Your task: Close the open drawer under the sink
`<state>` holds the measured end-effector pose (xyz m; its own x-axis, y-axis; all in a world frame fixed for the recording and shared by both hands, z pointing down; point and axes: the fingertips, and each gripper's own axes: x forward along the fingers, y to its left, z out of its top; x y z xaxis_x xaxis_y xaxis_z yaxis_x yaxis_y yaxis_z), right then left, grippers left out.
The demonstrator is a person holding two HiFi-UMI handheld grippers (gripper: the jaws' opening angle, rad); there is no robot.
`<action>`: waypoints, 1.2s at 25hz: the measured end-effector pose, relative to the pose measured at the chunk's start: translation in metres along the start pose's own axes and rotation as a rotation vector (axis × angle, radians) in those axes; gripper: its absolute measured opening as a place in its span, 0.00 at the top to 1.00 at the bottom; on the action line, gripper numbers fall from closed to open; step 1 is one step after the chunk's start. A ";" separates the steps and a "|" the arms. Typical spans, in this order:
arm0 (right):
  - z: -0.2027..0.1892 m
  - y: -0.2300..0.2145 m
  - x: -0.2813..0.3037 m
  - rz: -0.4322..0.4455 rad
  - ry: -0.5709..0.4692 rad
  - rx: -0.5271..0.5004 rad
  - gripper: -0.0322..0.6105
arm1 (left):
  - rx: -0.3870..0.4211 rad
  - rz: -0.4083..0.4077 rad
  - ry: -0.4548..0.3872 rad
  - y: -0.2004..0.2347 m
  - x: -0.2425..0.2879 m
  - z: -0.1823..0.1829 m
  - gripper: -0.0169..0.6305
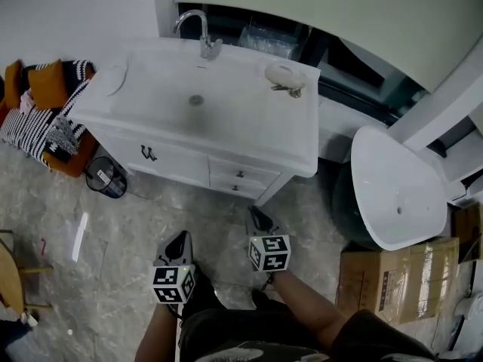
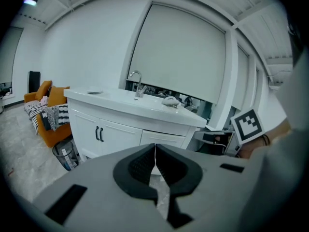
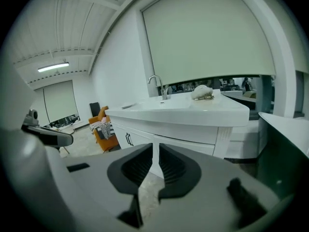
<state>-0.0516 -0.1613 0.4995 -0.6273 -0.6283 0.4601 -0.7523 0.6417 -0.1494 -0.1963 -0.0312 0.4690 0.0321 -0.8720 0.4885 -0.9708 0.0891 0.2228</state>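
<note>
The white sink cabinet (image 1: pixel 226 123) stands ahead of me, with a chrome tap (image 1: pixel 202 35) at its back edge. Its two small drawers (image 1: pixel 240 176) at the front right look flush with the cabinet face; the upper drawer (image 2: pixel 163 139) shows just past the left jaws. Both grippers hang over the floor, well short of the cabinet. My left gripper (image 1: pixel 181 238) (image 2: pixel 155 147) is shut, tips touching, nothing in it. In my right gripper (image 1: pixel 256 214) (image 3: pixel 155 148) the jaws stand nearly together with a thin empty slit, pointing at the drawer front (image 3: pixel 188 145).
A mesh waste bin (image 1: pixel 106 177) sits by the cabinet's left corner, beside an orange sofa (image 1: pixel 47 89) with striped cloth. A white basin (image 1: pixel 396 187) and a cardboard box (image 1: pixel 396 281) stand at the right. A white object (image 1: pixel 284 75) lies on the countertop.
</note>
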 end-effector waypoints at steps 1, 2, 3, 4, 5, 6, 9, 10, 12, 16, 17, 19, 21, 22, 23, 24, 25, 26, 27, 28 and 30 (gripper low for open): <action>0.000 -0.002 -0.009 0.018 -0.007 -0.009 0.87 | -0.001 0.013 -0.011 -0.008 -0.005 -0.002 0.95; 0.000 -0.004 -0.018 0.037 -0.014 -0.019 0.88 | -0.003 0.026 -0.021 -0.017 -0.009 -0.004 0.95; -0.002 -0.007 -0.027 0.057 -0.018 -0.029 0.88 | -0.005 0.038 -0.030 -0.026 -0.014 -0.007 0.95; -0.004 -0.009 -0.037 0.080 -0.019 -0.039 0.89 | -0.009 0.049 -0.037 -0.035 -0.018 -0.011 0.95; -0.007 -0.010 -0.047 0.108 -0.015 -0.051 0.89 | -0.015 0.060 -0.041 -0.045 -0.023 -0.015 0.95; -0.011 -0.010 -0.057 0.142 -0.004 -0.061 0.90 | -0.023 0.071 -0.041 -0.055 -0.028 -0.021 0.95; -0.027 -0.017 -0.088 0.228 0.026 -0.078 0.90 | -0.032 0.104 -0.034 -0.087 -0.046 -0.041 0.95; -0.032 -0.022 -0.097 0.244 0.030 -0.079 0.90 | -0.030 0.119 -0.034 -0.097 -0.052 -0.046 0.95; -0.041 -0.031 -0.116 0.276 0.036 -0.087 0.90 | -0.034 0.153 -0.046 -0.117 -0.068 -0.055 0.95; -0.056 -0.037 -0.147 0.348 0.056 -0.129 0.90 | -0.050 0.226 -0.068 -0.145 -0.098 -0.069 0.95; -0.059 -0.036 -0.154 0.364 0.059 -0.134 0.90 | -0.056 0.244 -0.072 -0.151 -0.106 -0.071 0.95; -0.061 -0.033 -0.166 0.393 0.061 -0.141 0.90 | -0.065 0.274 -0.087 -0.160 -0.122 -0.074 0.95; -0.064 -0.025 -0.177 0.424 0.062 -0.147 0.90 | -0.059 0.296 -0.096 -0.168 -0.136 -0.077 0.95; -0.066 -0.020 -0.181 0.440 0.062 -0.151 0.90 | -0.052 0.305 -0.094 -0.171 -0.142 -0.081 0.95; -0.068 -0.015 -0.185 0.455 0.062 -0.157 0.90 | -0.047 0.314 -0.091 -0.173 -0.149 -0.084 0.95; -0.070 -0.009 -0.188 0.471 0.064 -0.162 0.90 | -0.049 0.325 -0.090 -0.174 -0.154 -0.088 0.95; -0.072 -0.004 -0.191 0.485 0.067 -0.168 0.90 | -0.055 0.337 -0.092 -0.174 -0.159 -0.090 0.95; -0.074 0.002 -0.193 0.500 0.070 -0.171 0.90 | -0.062 0.349 -0.095 -0.175 -0.164 -0.092 0.95; -0.076 0.008 -0.194 0.515 0.073 -0.174 0.90 | -0.066 0.359 -0.099 -0.174 -0.168 -0.092 0.95; -0.077 0.014 -0.196 0.530 0.076 -0.179 0.90 | -0.069 0.367 -0.102 -0.174 -0.173 -0.092 0.95; -0.080 0.027 -0.202 0.560 0.081 -0.198 0.90 | -0.076 0.379 -0.111 -0.173 -0.181 -0.094 0.95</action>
<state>0.0709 0.0179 0.4732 -0.8945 -0.1400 0.4247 -0.2544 0.9403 -0.2259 -0.0115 0.1563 0.4216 -0.3544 -0.8168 0.4553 -0.8886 0.4458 0.1081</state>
